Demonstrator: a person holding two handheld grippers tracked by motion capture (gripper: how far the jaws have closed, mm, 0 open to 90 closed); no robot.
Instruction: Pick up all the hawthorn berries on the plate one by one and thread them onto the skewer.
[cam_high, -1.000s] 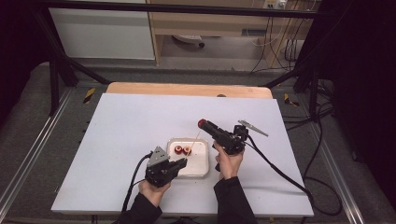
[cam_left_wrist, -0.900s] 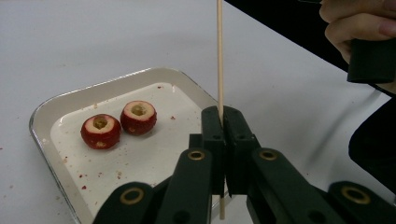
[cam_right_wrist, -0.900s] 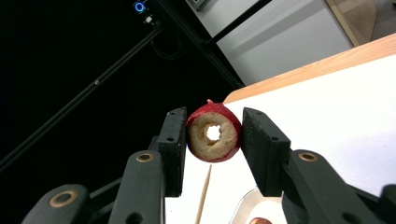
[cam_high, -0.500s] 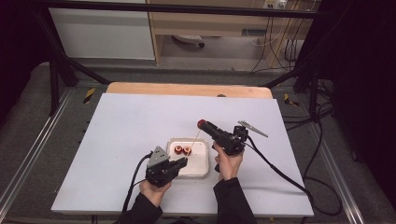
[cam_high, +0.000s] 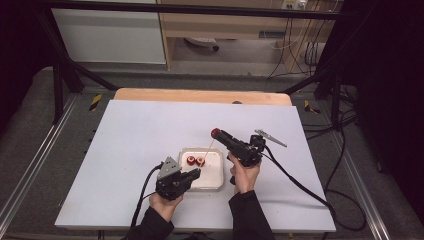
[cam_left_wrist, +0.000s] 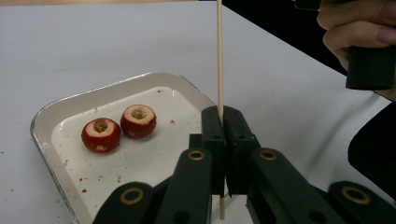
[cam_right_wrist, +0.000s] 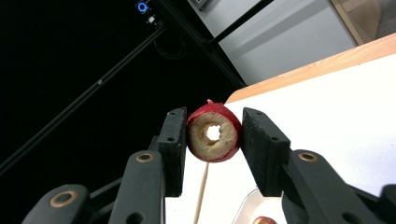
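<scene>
- Left gripper view: my left gripper (cam_left_wrist: 223, 140) is clamped on a skewer (cam_left_wrist: 219, 56), which stands upright through the jaws.
- A tray (cam_left_wrist: 46, 116) lies at ten o'clock of the jaws, with two cored red fruits (cam_left_wrist: 100, 135) (cam_left_wrist: 138, 121) side by side in it.
- Right gripper view: my right gripper (cam_right_wrist: 214, 135) pinches a third fruit (cam_right_wrist: 214, 133), hole towards the camera, raised above the table (cam_right_wrist: 336, 102).
- High view: that fruit (cam_high: 215, 133) sits at the skewer's (cam_high: 207, 149) upper end, at one o'clock of the tray (cam_high: 215, 167).

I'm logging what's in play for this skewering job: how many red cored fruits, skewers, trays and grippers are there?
Red cored fruits: 3, two in the tray and one in the right gripper
Wooden skewer: 1
White tray: 1
Grippers: 2, left gripper and right gripper
Total: 7
</scene>
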